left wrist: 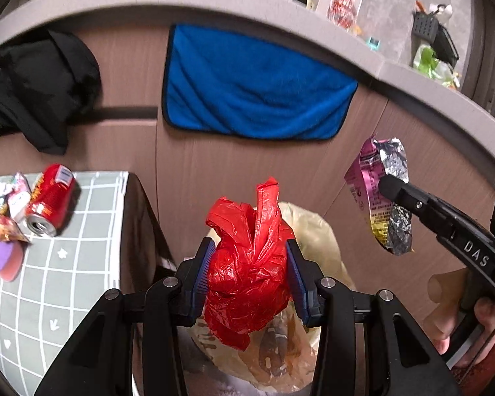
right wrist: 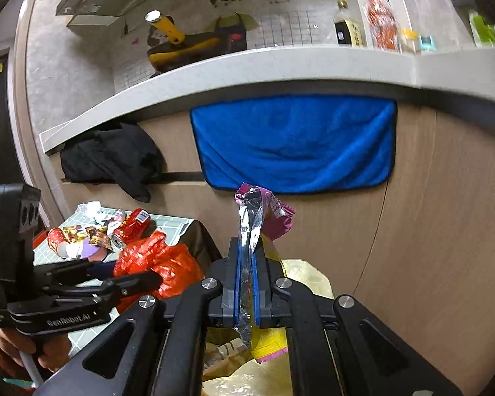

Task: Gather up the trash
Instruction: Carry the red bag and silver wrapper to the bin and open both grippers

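Home kitchen, grey countertop (right wrist: 280, 62), sauce bottle (right wrist: 346, 28), blue towel (left wrist: 254, 82) on cabinet

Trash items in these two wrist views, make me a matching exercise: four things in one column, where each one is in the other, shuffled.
Things:
1. red plastic bag
2. pink foil wrapper
3. red soda can
4. blue towel

Places:
A. lying on its side on the grid-patterned table
B. hanging on the cabinet front under the counter
C. clamped in the left gripper, above the yellowish bin bag
D. pinched in the right gripper

Pairs: 1-C, 2-D, 3-A, 4-B
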The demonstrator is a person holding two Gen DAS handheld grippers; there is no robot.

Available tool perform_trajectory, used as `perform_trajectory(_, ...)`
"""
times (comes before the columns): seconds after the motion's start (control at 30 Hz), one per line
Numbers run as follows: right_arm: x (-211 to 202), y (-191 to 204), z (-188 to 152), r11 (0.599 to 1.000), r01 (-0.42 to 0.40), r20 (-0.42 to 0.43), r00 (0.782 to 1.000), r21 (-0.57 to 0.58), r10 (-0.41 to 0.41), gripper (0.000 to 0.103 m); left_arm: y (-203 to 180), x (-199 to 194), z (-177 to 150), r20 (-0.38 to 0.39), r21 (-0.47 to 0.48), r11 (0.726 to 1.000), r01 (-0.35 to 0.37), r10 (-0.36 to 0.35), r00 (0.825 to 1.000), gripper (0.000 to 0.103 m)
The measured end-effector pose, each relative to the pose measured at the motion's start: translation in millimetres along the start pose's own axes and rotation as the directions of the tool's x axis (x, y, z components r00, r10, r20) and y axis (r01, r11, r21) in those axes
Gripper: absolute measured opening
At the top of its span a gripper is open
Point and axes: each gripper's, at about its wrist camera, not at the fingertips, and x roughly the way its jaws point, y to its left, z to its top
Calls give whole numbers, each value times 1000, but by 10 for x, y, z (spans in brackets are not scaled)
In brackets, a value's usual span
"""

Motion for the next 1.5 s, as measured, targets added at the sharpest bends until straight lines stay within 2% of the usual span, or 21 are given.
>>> perform_trajectory(0.23, 490, -348, -281, 985, -75, -103, 990, 157, 92, 6, 97, 490, -116, -116, -52, 998, 19, -25, 993, 44)
perform_trajectory(0.37, 653, -424, -422, 978, -71, -133, 986, 194, 98, 10, 114, 651, -158, -176, -70, 996, 52, -64, 982, 47)
perform_trajectory(0.43, 681, -456, -459, 975, -73, -138, 985, 211, 104, 12, 108, 647, -165, -169, -55, 997, 50, -58, 984, 54)
perform_trajectory(0.47, 680, -465, -468, 974, -70, -138, 985, 215, 101, 17, 110, 645, -155, -166, -44, 998, 40, -47, 985, 54)
perform_trajectory(0.5, 670, -469, -473, 974, -65, -134, 986, 216, 96, 27, 109, 626, -147, -156, -31, 999, 25, -29, 987, 55)
perform_trajectory(0.57, 642, -472, -469, 976, -46, -125, 989, 213, 73, 36, 128, 573, -129, -134, -16, 1000, -8, 5, 991, 57)
perform_trajectory(0.77, 494, -466, -443, 978, 14, -103, 995, 209, 8, 36, 305, 356, -18, -92, -60, 998, -21, 15, 996, 60)
perform_trajectory(0.9, 389, -392, -446, 982, 35, -94, 995, 188, -17, 36, 432, 81, -2, -19, -62, 993, -96, 95, 995, 60)
perform_trajectory(1.03, 270, -211, -442, 986, 81, -74, 995, 145, -71, 36, 610, -261, -48, 54, -64, 978, -201, 204, 977, 60)
perform_trajectory(1.17, 179, 12, -428, 990, 77, -57, 996, 120, -70, 36, 818, -590, -114, 106, -81, 954, -288, 295, 950, 60)
perform_trajectory(1.37, 171, 545, -439, 997, 48, -57, 997, 57, -45, 36, 1091, -1033, -265, 154, -101, 930, -354, 366, 918, 60)
perform_trajectory(1.5, 224, 918, -449, 1000, -2, -63, 998, 21, 3, 36, 1293, -1235, -379, 154, -128, 921, -369, 386, 910, 60)
